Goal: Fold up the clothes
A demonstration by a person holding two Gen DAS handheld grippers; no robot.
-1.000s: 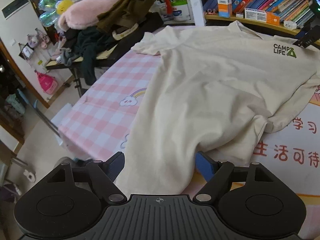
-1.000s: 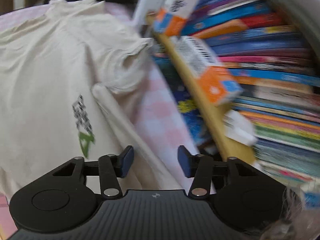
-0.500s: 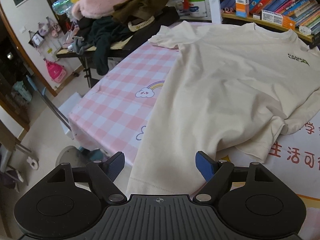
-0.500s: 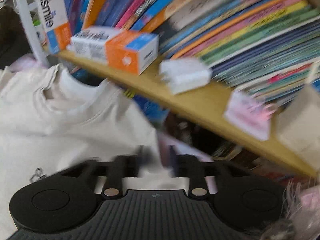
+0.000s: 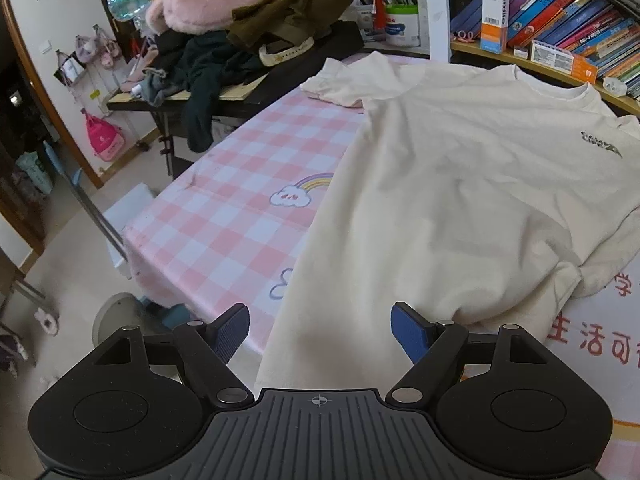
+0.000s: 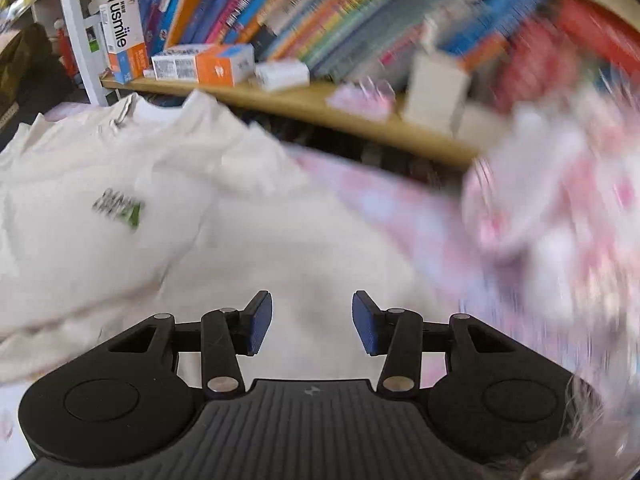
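A cream T-shirt (image 5: pixel 460 184) with a small dark chest logo (image 5: pixel 600 145) lies spread front-up and wrinkled on a pink-and-white checked tablecloth (image 5: pixel 240 220), its hem hanging over the near table edge. Behind it runs a wooden bookshelf (image 6: pixel 320 104) of bright books; a side table (image 5: pixel 248 96) carries piled clothes. The left gripper (image 5: pixel 320 330) hangs released above the hem, gripping nothing. The right gripper (image 6: pixel 312 326), its 2 jaws having just been opening with nothing between them, hovers over the blurred sleeve area.
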